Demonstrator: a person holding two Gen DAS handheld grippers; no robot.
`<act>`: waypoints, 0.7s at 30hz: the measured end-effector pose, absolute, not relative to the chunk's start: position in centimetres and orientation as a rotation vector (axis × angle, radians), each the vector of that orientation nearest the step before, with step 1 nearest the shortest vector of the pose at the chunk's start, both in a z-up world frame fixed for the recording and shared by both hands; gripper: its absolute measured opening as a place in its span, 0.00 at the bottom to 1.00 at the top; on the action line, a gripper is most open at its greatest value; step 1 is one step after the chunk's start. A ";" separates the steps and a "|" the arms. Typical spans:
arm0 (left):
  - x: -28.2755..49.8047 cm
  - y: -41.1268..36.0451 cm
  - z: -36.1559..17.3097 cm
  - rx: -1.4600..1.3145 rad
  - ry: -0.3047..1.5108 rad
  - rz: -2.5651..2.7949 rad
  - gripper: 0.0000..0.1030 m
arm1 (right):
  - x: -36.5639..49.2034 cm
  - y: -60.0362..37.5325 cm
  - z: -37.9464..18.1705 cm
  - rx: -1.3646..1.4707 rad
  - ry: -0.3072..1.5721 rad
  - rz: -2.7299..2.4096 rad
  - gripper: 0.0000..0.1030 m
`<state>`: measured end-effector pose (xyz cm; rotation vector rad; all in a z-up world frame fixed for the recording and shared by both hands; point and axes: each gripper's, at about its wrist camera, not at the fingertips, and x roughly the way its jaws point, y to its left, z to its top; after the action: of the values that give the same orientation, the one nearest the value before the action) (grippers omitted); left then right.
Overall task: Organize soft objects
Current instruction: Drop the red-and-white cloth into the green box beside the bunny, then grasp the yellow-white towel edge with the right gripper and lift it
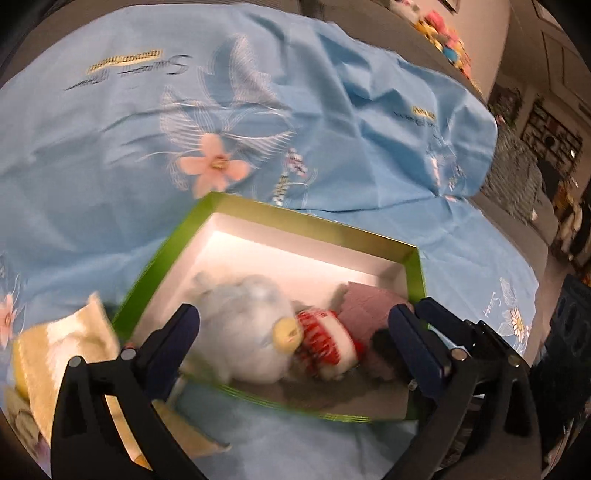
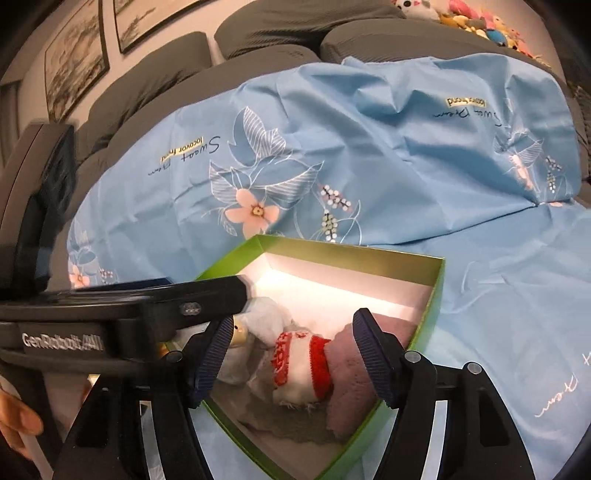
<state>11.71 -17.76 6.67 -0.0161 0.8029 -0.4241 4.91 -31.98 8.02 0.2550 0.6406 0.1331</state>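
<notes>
A grey sofa [image 2: 258, 37] with thick cushions fills the background, with framed pictures [image 2: 74, 62] on the wall behind it and a heap of small bright plush toys [image 2: 476, 22] along its top edge. Spread over the seat is a light blue sheet [image 1: 110, 147], creased, printed with pink flowers, white leaf outlines and lines of script. On the sheet sits a shallow box [image 1: 415, 273] with green walls and a white inside, open at the top. The soft things lie together at the near end of the box: a pale blue plush toy [image 1: 243, 325] with a yellowish beak on the left, a white and red knitted piece [image 1: 328, 343] touching it in the middle, and a dusty pink towel [image 2: 354, 391] against the right wall, with a grey cloth [image 2: 291, 428] flat on the floor beneath them. Outside the box, just beside its left wall, lies a folded yellow and white cloth [image 1: 55, 354]. The left gripper [image 1: 295, 343] hangs above the near end of the box, its jaws spread wide with nothing held. The right gripper [image 2: 291, 362] also hangs over the box, its jaws apart and empty. A hand [image 2: 18, 421] shows at the lower left edge of the right wrist view.
</notes>
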 end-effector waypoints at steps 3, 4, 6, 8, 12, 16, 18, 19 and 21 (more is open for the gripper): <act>10.1 -15.3 7.0 -0.024 0.784 -0.388 0.99 | 4.3 -31.6 8.2 0.242 0.626 0.144 0.67; 9.4 -14.2 7.2 -0.033 0.770 -0.377 0.99 | 4.1 -31.3 8.3 0.230 0.622 0.155 0.67; 7.9 -11.4 7.6 -0.061 0.741 -0.336 0.99 | 3.6 -30.3 8.4 0.190 0.615 0.176 0.67; 6.7 -8.9 7.7 -0.094 0.721 -0.299 0.99 | 3.0 -29.1 8.5 0.157 0.611 0.217 0.67; 4.4 -3.5 7.0 -0.181 0.708 -0.199 0.99 | 1.6 -26.2 8.8 0.092 0.589 0.333 0.67; 2.8 0.3 4.5 -0.234 0.752 -0.134 0.99 | 0.8 -22.4 8.2 0.037 0.618 0.470 0.67; 2.3 1.3 3.3 -0.246 0.767 -0.116 0.99 | 0.8 -20.5 7.2 0.022 0.663 0.522 0.67; 2.1 1.7 2.7 -0.254 0.778 -0.112 0.99 | 0.9 -19.9 6.9 0.020 0.678 0.533 0.67; 2.4 2.1 2.1 -0.254 0.809 -0.112 0.99 | 1.0 -18.5 6.0 0.013 0.716 0.554 0.67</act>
<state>2.36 2.12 2.06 -0.2536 0.8090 -0.1119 1.00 -18.48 5.97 0.0130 0.7157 0.5538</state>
